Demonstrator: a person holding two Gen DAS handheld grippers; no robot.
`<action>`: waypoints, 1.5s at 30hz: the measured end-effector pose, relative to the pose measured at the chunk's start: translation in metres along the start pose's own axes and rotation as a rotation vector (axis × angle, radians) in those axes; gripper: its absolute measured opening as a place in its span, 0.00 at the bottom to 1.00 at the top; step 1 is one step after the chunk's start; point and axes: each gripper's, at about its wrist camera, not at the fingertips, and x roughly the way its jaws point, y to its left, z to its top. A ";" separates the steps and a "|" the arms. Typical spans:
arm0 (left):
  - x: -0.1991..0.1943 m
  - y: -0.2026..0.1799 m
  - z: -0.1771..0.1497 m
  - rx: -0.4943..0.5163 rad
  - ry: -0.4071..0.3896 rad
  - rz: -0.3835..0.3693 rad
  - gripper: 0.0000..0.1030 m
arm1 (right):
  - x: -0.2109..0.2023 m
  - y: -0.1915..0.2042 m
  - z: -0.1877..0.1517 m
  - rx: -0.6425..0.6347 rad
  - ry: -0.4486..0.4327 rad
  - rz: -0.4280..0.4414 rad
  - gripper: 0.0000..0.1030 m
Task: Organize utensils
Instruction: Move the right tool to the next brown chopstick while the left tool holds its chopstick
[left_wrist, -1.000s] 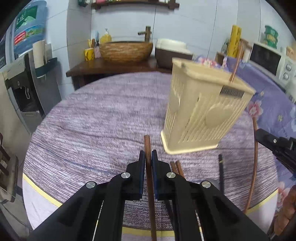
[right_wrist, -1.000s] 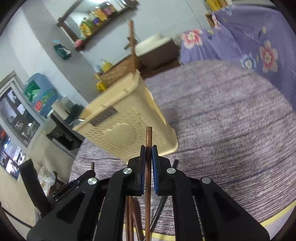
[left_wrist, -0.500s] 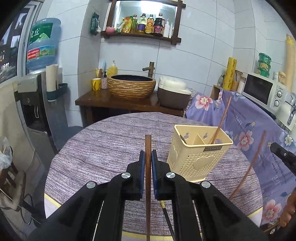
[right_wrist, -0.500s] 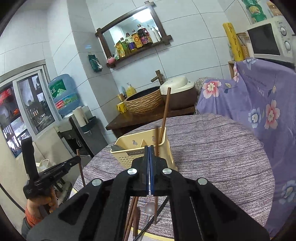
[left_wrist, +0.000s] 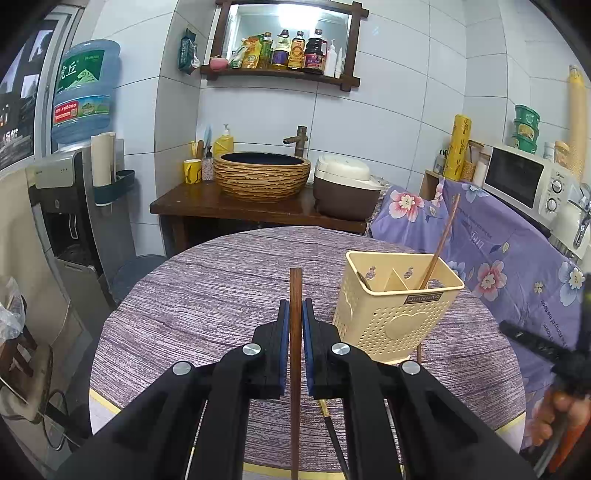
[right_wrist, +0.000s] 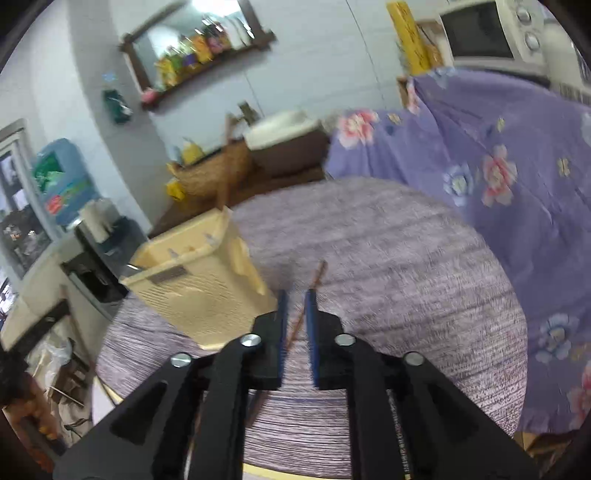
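My left gripper (left_wrist: 295, 310) is shut on a brown wooden chopstick (left_wrist: 296, 332) that points up between the pads, held above the round table. A cream perforated utensil holder (left_wrist: 395, 306) stands to its right with one chopstick (left_wrist: 441, 240) leaning in it. In the blurred right wrist view my right gripper (right_wrist: 295, 299) is open and empty, just right of the holder (right_wrist: 199, 284). A brown chopstick (right_wrist: 308, 299) lies on the table beyond the jaws. A dark utensil (left_wrist: 332, 428) lies on the table under the left gripper.
The round table has a purple woven cloth (left_wrist: 221, 280). Behind it stand a wooden counter with a basket sink (left_wrist: 262, 173) and a rice cooker (left_wrist: 345, 188). A floral-covered bench with a microwave (left_wrist: 524, 177) is at right, a water dispenser (left_wrist: 70, 177) at left.
My right gripper has opened and no longer holds its chopstick; it has tilted down towards the table. The left gripper still holds its chopstick and has risen back a little.
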 end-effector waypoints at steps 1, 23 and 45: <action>-0.001 0.000 0.000 -0.002 -0.001 -0.002 0.08 | 0.010 -0.003 -0.003 0.007 0.018 -0.004 0.27; -0.009 0.000 -0.003 0.012 -0.018 -0.010 0.08 | 0.081 0.064 -0.078 -0.192 0.227 -0.167 0.27; -0.014 -0.003 -0.004 0.019 -0.023 -0.016 0.08 | 0.078 0.036 -0.060 -0.094 0.271 -0.065 0.01</action>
